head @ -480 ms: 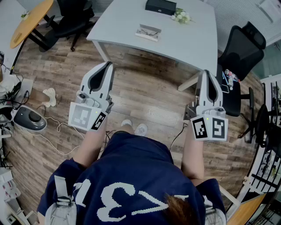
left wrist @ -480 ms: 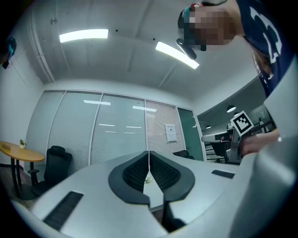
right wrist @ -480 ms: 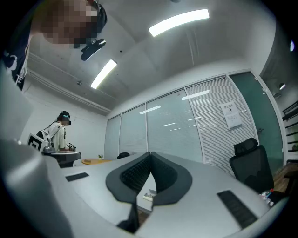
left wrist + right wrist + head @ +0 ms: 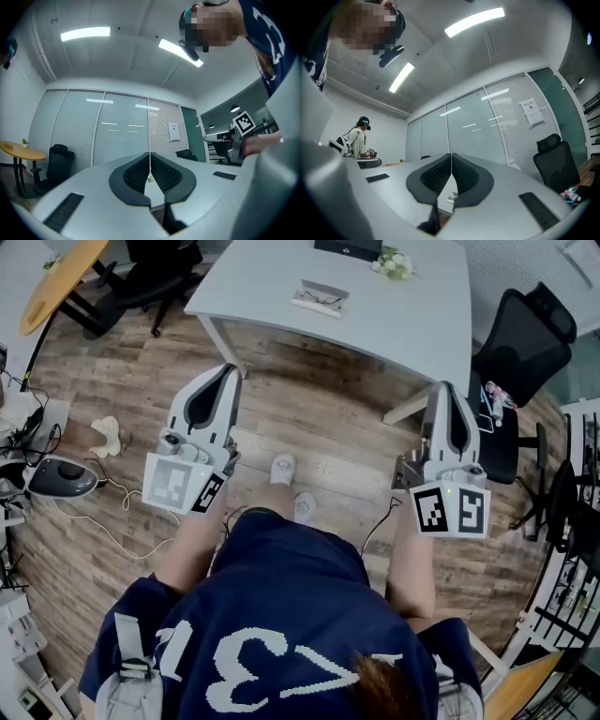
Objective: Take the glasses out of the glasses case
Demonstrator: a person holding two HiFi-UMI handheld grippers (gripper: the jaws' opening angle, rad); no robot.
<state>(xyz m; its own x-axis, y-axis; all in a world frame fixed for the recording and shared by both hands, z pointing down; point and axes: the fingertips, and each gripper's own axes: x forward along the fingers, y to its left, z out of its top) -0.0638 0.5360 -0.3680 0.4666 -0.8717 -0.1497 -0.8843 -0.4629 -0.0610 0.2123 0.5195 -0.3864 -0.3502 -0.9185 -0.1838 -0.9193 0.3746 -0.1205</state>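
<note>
A pair of dark-framed glasses [image 4: 322, 298] lies in a flat light case [image 4: 302, 302] on the white table [image 4: 412, 315] at the top of the head view. A black box [image 4: 349, 247] and a small bunch of flowers [image 4: 394, 264] sit farther back. My left gripper [image 4: 226, 372] and right gripper [image 4: 447, 388] are held over the wooden floor, short of the table's near edge and well apart from the glasses. In the left gripper view the left gripper [image 4: 150, 165] has its jaws together with nothing between them. The right gripper [image 4: 451, 165] looks the same in its own view.
A black office chair [image 4: 525, 338] stands at the table's right and another [image 4: 150, 268] at the upper left, beside a round wooden table [image 4: 56, 287]. Cables and a grey device [image 4: 61, 479] lie on the floor at left. Another person [image 4: 357, 140] stands far off.
One foot has stepped forward and the table has slid slightly up in the head view. Both grippers stay shut in much the same place.
</note>
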